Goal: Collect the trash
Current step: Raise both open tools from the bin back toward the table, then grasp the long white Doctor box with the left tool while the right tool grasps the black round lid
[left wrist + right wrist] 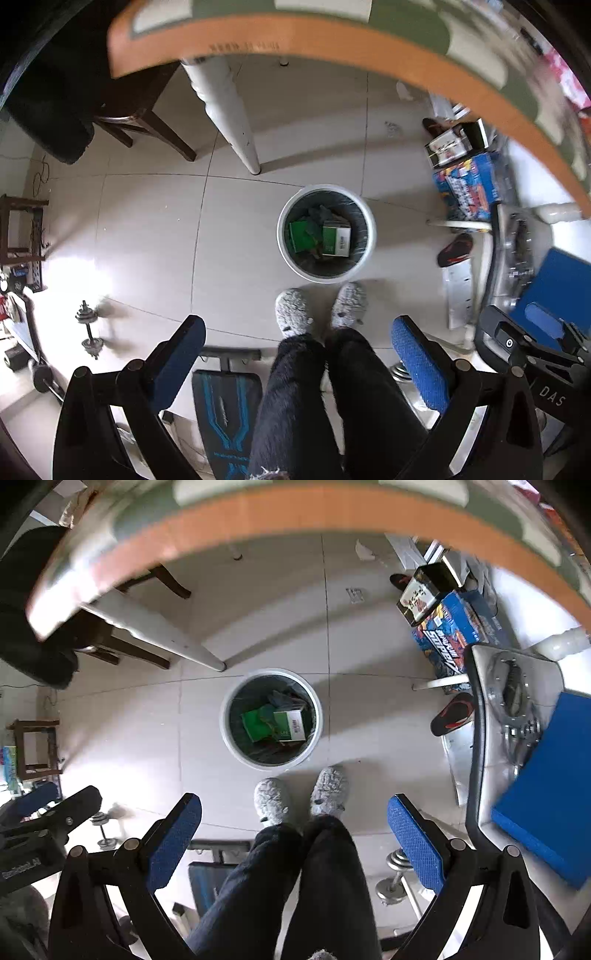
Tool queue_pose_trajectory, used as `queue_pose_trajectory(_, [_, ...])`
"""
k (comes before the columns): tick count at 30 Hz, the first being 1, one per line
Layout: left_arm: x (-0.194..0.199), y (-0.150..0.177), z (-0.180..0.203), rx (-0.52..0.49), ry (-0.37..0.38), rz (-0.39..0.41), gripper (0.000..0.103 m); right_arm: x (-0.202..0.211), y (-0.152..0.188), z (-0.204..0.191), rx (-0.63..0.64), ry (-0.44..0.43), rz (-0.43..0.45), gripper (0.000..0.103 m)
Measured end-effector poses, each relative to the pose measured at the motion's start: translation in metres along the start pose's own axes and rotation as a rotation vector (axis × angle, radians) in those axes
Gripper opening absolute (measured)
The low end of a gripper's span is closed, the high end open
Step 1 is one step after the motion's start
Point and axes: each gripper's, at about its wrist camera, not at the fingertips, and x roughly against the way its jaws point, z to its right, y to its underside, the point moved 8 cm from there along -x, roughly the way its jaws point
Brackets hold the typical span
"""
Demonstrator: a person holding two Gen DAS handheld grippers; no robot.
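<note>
A white round trash bin [364, 236] with a dark liner stands on the tiled floor below me; it also shows in the right wrist view [226, 723]. Inside lie a green flat packet [301, 236] [255, 723] and a green-and-white box [336, 240] [290, 725]. My left gripper [299, 354] is open and empty, high above the floor, pointing down. My right gripper [295, 830] is open and empty, beside it. Each gripper shows at the edge of the other's view.
The orange-edged table [332, 40] [295, 513] arcs across the top, with a white leg [229, 110]. The person's slippered feet [321, 306] stand just before the bin. Boxes [469, 184], a dark chair [66, 110], dumbbells [88, 328] and a blue board [546, 797] lie around.
</note>
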Motion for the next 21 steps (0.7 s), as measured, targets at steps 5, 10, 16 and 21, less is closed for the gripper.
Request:
queue_pose_trajectory(5, [0.051,0.001,0.0,-0.014,-0.002,0.058,0.103,0.064,0.002,-0.009,-0.011,-0.032,0.039,0.102])
queue_pose_trajectory(10, [0.093,-0.023,0.004,-0.015,-0.022,0.141,0.103,0.12,-0.023,-0.015,-0.045,-0.09,0.101,0.102])
queue_pose_trajectory(16, [0.142,-0.091,0.031,-0.025,-0.034,0.265,0.103,0.171,-0.098,0.0,-0.097,-0.125,0.188,0.102])
queue_pose_trajectory(21, [0.164,-0.17,0.068,-0.038,-0.057,0.318,0.103,0.195,-0.183,0.053,-0.143,-0.106,0.24,0.102])
